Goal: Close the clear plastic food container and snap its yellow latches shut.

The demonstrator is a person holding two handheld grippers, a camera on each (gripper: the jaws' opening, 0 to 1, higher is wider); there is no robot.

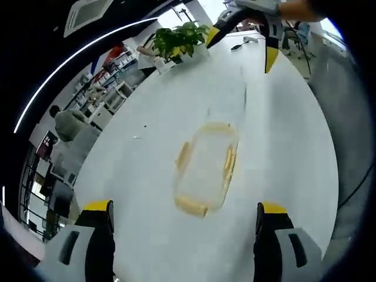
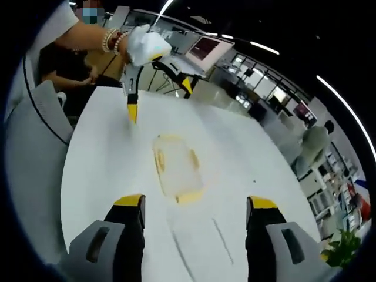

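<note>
Clear rectangular plastic food container with yellow latches [image 1: 207, 170] [image 2: 177, 166] lying on the white table [image 1: 282, 135] [image 2: 247, 176], midway between the two grippers and touched by neither. Left gripper [image 1: 185, 220] [image 2: 158, 82]: jaws spread wide, holding nothing. Right gripper [image 2: 197, 214] [image 1: 241, 44]: jaws likewise wide, holding nothing. Green potted plant [image 1: 179, 41] at the far table edge.

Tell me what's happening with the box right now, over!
Left gripper open, holding nothing. Right gripper open too, fingers wide. Clear container flat on white table, yellow latches untouched. Nothing in the way; potted plant at the far end.
</note>
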